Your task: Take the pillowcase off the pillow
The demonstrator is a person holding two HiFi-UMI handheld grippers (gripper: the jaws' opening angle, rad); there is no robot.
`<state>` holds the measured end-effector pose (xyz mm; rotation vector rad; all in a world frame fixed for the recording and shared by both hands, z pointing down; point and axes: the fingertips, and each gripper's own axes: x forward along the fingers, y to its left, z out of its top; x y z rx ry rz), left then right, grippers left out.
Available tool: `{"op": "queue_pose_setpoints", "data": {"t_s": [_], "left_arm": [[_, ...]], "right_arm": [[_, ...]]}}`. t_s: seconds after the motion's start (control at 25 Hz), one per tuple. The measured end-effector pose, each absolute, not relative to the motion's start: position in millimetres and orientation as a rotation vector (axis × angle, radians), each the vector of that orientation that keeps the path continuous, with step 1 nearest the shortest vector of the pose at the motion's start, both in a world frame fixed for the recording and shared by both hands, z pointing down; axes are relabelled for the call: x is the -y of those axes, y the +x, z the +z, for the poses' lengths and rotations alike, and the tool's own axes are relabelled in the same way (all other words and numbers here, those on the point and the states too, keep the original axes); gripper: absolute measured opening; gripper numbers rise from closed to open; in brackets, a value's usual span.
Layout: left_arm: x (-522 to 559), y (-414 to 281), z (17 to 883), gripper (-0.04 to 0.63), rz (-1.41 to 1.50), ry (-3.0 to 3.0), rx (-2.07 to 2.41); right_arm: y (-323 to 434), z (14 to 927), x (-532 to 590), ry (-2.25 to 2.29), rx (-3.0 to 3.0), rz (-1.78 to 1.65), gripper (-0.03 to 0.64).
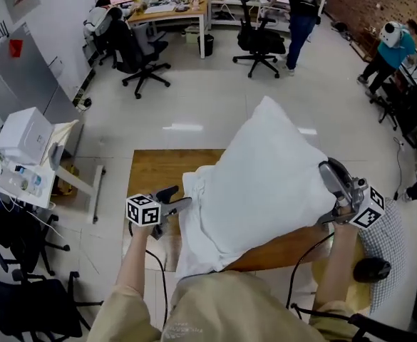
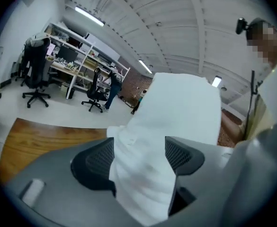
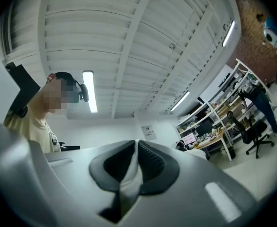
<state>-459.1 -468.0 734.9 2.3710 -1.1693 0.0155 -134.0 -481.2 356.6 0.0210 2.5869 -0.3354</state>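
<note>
A white pillow (image 1: 265,169) stands tilted above the wooden table (image 1: 158,169), its top corner pointing away from me. Loose white pillowcase (image 1: 197,226) fabric bunches at its lower left end. My left gripper (image 1: 176,199) is at that bunched end. In the left gripper view its jaws (image 2: 139,157) stand wide apart, with the pillowcase fabric (image 2: 143,183) hanging between them and the pillow (image 2: 185,103) rising behind. My right gripper (image 1: 329,173) is at the pillow's right edge, shut (image 3: 133,167) on a thin fold of white fabric (image 3: 128,186).
Black office chairs (image 1: 142,52) and desks (image 1: 169,13) stand at the back, where people (image 1: 301,13) are standing or sitting. A white box (image 1: 24,135) sits on a cart at the left. A checkered cushion (image 1: 386,241) lies at the right, next to the table.
</note>
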Motion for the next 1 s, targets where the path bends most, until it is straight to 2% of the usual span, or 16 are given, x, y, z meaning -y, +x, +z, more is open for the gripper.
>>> {"op": "queue_pose_setpoints", "data": {"t_s": [0.28,0.4,0.6,0.64,0.72,0.84,1.0], "left_arm": [[579.4,-441.9,787.9,0.339,-0.076,2.197,0.97],[593.4,-448.0,803.0,0.19,-0.085,2.177,0.962],[605.1,-460.2,819.4,0.159,-0.098,2.136,1.008],[607.2,-466.8,823.7,0.07,-0.095,2.117,1.044],[607.9,-475.1,833.0,0.067,-0.055,2.102,1.101],[605.6,-481.7,854.6,0.008,0.189,2.083,1.225],[597.8,-540.3,911.9,0.006,0.856,1.997,1.548]], "right_arm": [[-166.2,355.9,453.4,-0.058,-2.668,-0.275,0.02],[-170.8,360.2,459.7,-0.178,-2.677,-0.283,0.02],[-160.7,373.2,477.3,-0.291,-2.595,-0.377,0.02],[-158.7,373.2,479.7,-0.299,-2.582,-0.386,0.02],[-154.3,372.3,483.5,-0.313,-2.57,-0.39,0.02],[-144.4,369.6,495.5,-0.361,-2.535,-0.411,0.018],[-144.2,325.5,508.6,-0.324,-2.428,-0.432,0.017]]}}
